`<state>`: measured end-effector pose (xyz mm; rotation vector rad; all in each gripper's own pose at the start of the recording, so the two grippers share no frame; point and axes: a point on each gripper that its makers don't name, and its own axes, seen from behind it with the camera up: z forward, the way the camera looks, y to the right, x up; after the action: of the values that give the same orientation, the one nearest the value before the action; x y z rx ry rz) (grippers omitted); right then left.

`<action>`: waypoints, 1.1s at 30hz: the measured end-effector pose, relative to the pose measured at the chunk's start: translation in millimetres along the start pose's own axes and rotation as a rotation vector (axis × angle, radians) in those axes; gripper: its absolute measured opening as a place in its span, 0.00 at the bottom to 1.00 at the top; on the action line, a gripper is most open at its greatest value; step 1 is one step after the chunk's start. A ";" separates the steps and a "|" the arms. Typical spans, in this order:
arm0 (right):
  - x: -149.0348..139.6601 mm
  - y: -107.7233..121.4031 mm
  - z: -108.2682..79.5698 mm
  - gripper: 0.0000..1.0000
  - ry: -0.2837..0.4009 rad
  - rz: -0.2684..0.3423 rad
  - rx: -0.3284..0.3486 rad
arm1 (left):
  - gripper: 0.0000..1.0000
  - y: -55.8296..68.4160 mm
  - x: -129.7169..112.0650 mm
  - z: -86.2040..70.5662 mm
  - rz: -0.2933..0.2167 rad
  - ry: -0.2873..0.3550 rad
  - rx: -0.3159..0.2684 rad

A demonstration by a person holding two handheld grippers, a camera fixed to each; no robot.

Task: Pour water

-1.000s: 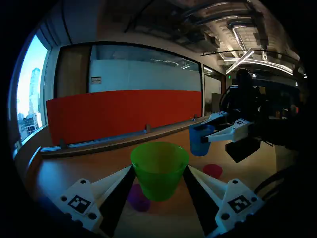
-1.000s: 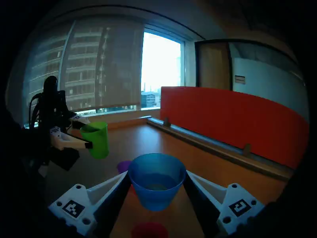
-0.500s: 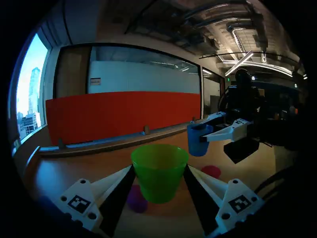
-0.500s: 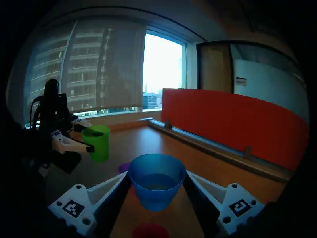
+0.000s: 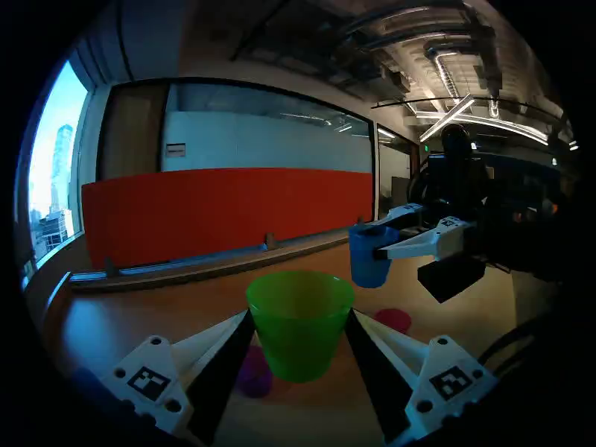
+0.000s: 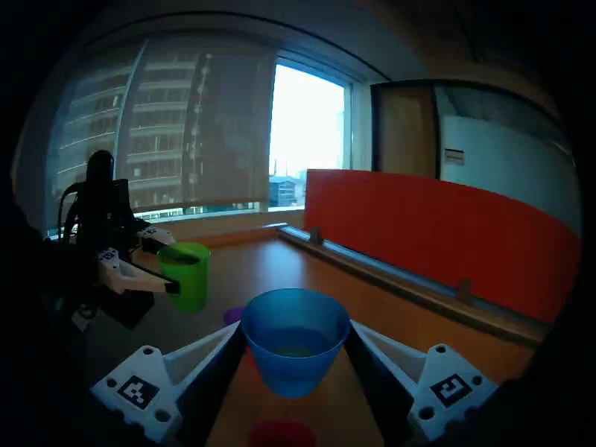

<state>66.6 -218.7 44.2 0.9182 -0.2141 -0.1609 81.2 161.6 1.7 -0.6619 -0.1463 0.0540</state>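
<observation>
A green cup [image 5: 300,322] stands upright between the fingers of my left gripper [image 5: 298,350], which is shut on it above the wooden table [image 5: 149,316]. My right gripper [image 6: 296,357] is shut on a blue cup [image 6: 295,348] with a little water at its bottom. In the left gripper view the blue cup [image 5: 369,255] hangs to the right, held by the right gripper [image 5: 387,249]. In the right gripper view the green cup [image 6: 185,275] hangs at the left, held by the left gripper [image 6: 167,277].
A purple coaster [image 5: 255,370] and a red coaster [image 5: 392,319] lie on the table below the cups. A red partition [image 5: 223,212] on a rail runs along the table's far edge. Windows [image 6: 305,141] stand behind the left gripper. A person's dark sleeve [image 6: 37,283] is at the left.
The two cups have drawn a little closer together. In the right gripper view the green cup drifted right and down; in the left gripper view the blue cup shifted left and slightly up.
</observation>
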 end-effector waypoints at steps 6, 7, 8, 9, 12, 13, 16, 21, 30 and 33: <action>2.1 -1.9 -1.7 0.91 0.000 -0.020 0.004 | 0.84 4.7 -4.9 1.1 0.008 -0.014 -0.013; 2.8 -2.1 -1.8 0.91 -0.001 -0.025 0.005 | 0.84 5.7 -5.7 1.3 0.008 -0.017 -0.016; 3.4 -2.3 -1.9 0.91 -0.001 -0.029 0.006 | 0.84 6.7 -6.5 1.5 0.008 -0.019 -0.018; 4.0 -2.5 -1.9 0.91 0.000 -0.034 0.006 | 0.84 7.5 -7.1 1.7 0.008 -0.021 -0.021; 6.1 -2.9 -2.3 0.91 0.002 -0.052 0.009 | 0.84 9.3 -8.7 2.0 0.009 -0.022 -0.027; 6.8 -3.0 -2.5 0.91 0.003 -0.060 0.009 | 0.84 9.8 -9.7 2.2 0.010 -0.024 -0.029; 8.6 -4.0 -3.2 0.91 0.007 -0.085 0.011 | 0.84 11.0 -13.2 2.9 0.014 -0.029 -0.034; 11.4 -8.3 -4.8 0.91 0.009 -0.126 0.021 | 0.84 14.4 -18.2 5.0 0.023 -0.037 -0.048; 18.4 -12.5 -6.7 0.91 0.020 -0.171 0.034 | 0.84 22.2 -19.9 6.3 0.026 -0.036 -0.078; 20.1 -12.1 -7.2 0.91 0.022 -0.180 0.036 | 0.84 24.1 -20.9 5.6 0.032 -0.037 -0.085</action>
<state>87.3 -225.1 32.6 0.9749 -0.1136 -0.3139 59.5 181.9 -11.2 -0.7481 -0.1740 0.0912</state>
